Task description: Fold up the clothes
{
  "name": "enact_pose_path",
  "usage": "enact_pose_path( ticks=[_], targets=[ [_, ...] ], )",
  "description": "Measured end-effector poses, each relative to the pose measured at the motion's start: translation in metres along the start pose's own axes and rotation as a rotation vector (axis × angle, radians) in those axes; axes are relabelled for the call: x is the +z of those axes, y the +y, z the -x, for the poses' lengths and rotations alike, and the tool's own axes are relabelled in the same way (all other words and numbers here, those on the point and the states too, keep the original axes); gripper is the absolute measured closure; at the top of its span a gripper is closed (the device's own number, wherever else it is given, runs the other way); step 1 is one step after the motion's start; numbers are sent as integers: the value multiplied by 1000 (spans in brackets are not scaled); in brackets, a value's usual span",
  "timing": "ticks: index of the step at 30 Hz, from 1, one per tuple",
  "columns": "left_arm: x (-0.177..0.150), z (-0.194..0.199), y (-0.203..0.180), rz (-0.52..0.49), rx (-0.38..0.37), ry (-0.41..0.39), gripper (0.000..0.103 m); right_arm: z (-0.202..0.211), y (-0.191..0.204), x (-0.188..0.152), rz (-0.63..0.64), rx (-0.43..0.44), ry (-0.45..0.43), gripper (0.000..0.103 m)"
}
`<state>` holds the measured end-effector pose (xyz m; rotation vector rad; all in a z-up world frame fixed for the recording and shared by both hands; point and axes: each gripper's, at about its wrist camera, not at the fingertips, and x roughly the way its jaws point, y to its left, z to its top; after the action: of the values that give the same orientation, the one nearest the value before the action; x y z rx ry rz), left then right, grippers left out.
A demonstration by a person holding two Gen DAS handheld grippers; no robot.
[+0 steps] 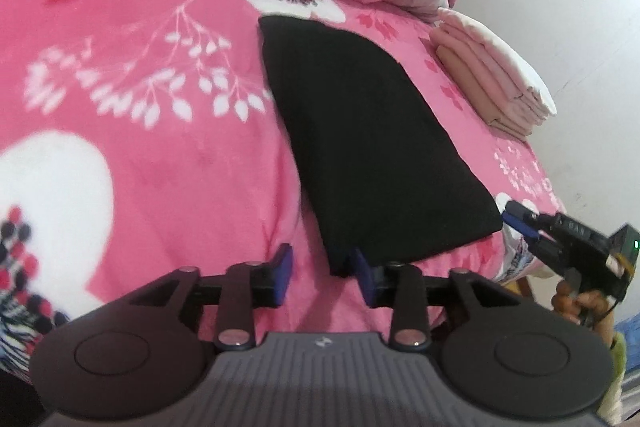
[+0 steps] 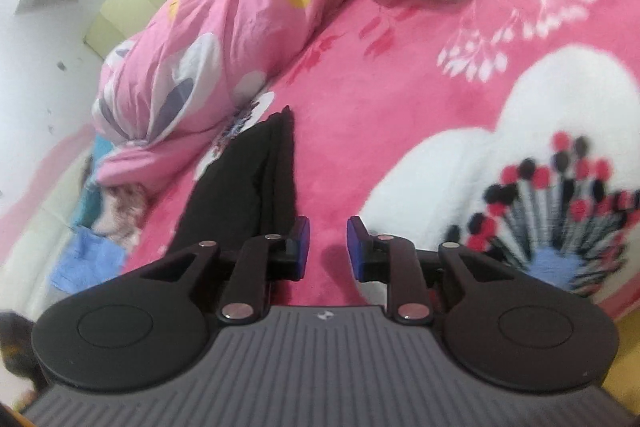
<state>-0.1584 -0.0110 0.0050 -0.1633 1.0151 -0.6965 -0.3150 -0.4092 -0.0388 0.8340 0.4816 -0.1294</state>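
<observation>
Pink floral blanket (image 1: 160,167); folded black garment (image 1: 372,147), edge-on from right wrist.

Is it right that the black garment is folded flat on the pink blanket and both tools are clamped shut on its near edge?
Not quite. The black garment lies folded on the pink blanket, but the left tool and right tool are both open, as each wrist view shows.

Left gripper (image 1: 322,277) sits low, its jaws spread wide with nothing between the blue pads. Over on the right, the right gripper (image 2: 327,249) has its jaws parted too, gripping nothing. From the left camera you catch it reaching in from the side, the person's hand (image 1: 576,303) wrapped round its handle.
</observation>
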Motion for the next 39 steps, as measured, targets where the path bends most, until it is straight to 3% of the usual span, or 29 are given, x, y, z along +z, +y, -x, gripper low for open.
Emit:
enact_pose_path(
  ticks=[4, 8, 12, 16, 20, 23, 28, 34, 39],
  targets=[
    [2, 1, -23, -98, 92, -52, 58, -24, 2, 3, 18, 48, 35, 79],
    [7, 7, -42, -177, 168, -129, 57, -15, 7, -5, 74, 62, 12, 78],
    [13, 1, -78, -352, 79, -148, 44, 5, -7, -18, 9, 122, -18, 78],
    [14, -39, -141, -567, -36, -71, 38, 17, -26, -30, -100, 143, -45, 78],
    [-4, -85, -197, -845, -1, -57, 39, 25, -31, -38, -138, 139, -74, 78],
    [-14, -106, -213, -946, 31, -61, 48, 27, -33, -41, -159, 134, -85, 78],
    [-2, -117, -202, -852, 8, -55, 83, 30, -34, -44, -161, 135, -100, 78],
    [39, -119, -148, -415, -214, 40, 89, 30, -37, -43, -208, 197, -115, 78],
    [49, -129, -109, -174, -363, 89, 89, 13, -44, -39, -357, 355, -85, 78]
  ],
)
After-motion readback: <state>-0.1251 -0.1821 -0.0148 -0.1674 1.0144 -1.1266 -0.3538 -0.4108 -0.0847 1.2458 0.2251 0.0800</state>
